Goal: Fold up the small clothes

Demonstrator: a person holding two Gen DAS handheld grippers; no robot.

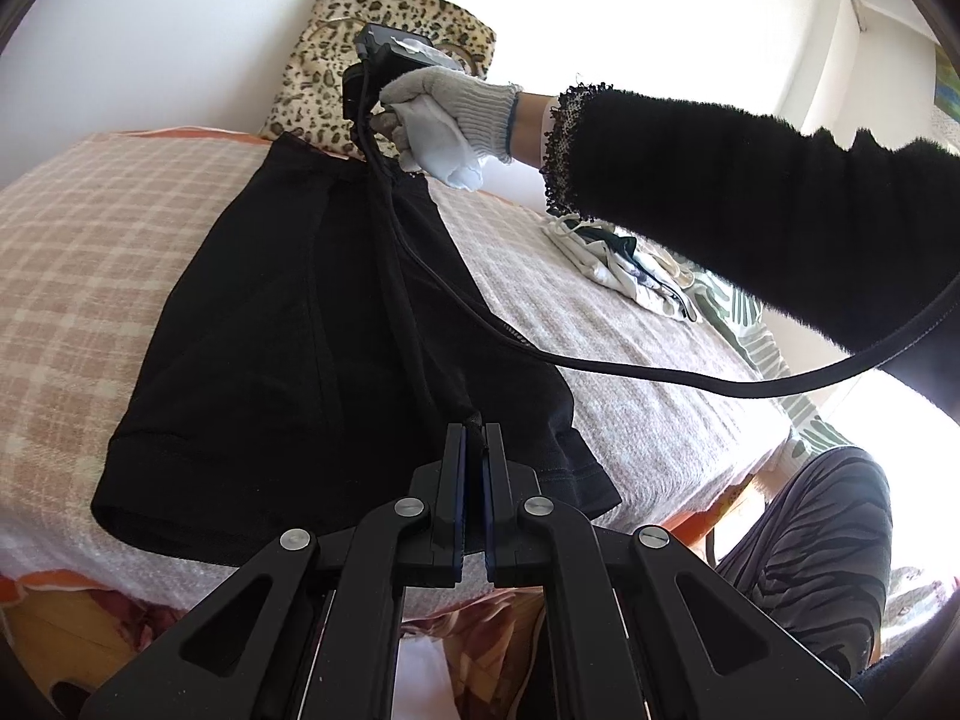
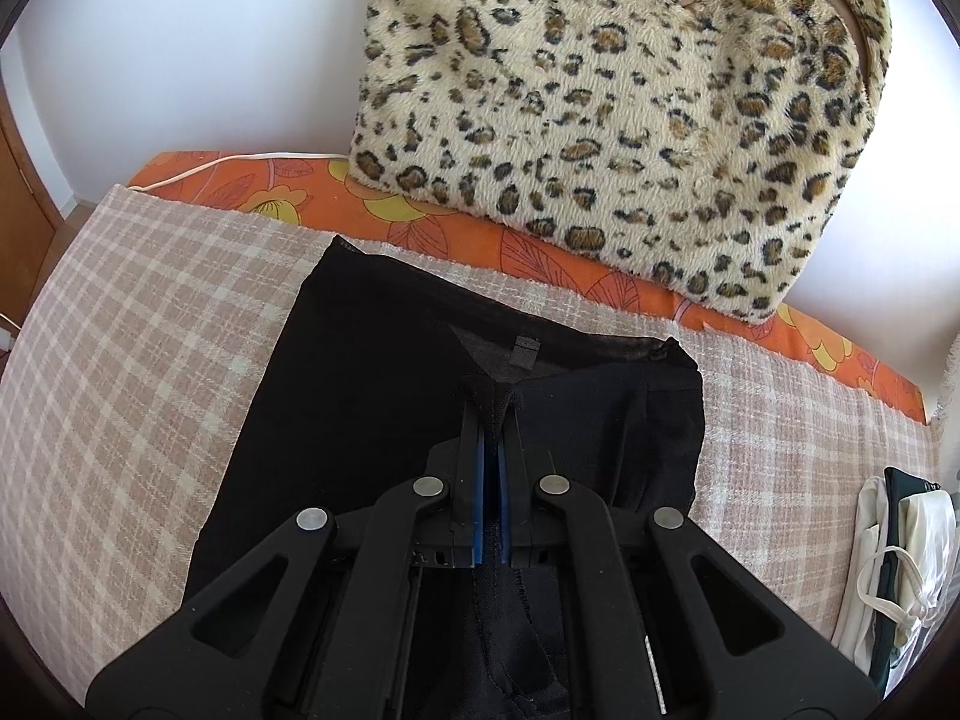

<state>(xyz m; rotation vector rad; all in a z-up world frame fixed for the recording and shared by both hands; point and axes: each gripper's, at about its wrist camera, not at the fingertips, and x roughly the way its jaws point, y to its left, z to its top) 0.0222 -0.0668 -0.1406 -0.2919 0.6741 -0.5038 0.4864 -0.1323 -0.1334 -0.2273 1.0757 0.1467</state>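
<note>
A black garment (image 1: pixel 288 324) lies on the checked blanket (image 1: pixel 90 240) on the bed. My left gripper (image 1: pixel 475 429) is shut on a fold of the garment at its near hem end. My right gripper (image 2: pixel 493 411) is shut on a fold of the same black garment (image 2: pixel 372 396) near its waistband, which carries a small label (image 2: pixel 525 353). In the left wrist view the right gripper's body (image 1: pixel 384 69) shows at the garment's far end, held by a gloved hand (image 1: pixel 444 114).
A leopard-print cushion (image 2: pixel 630 120) leans on the wall behind the bed. An orange flowered sheet (image 2: pixel 420 222) shows under the blanket. A pile of white and dark clothes (image 1: pixel 624 264) lies to the right. A black cable (image 1: pixel 600 369) crosses above the bed.
</note>
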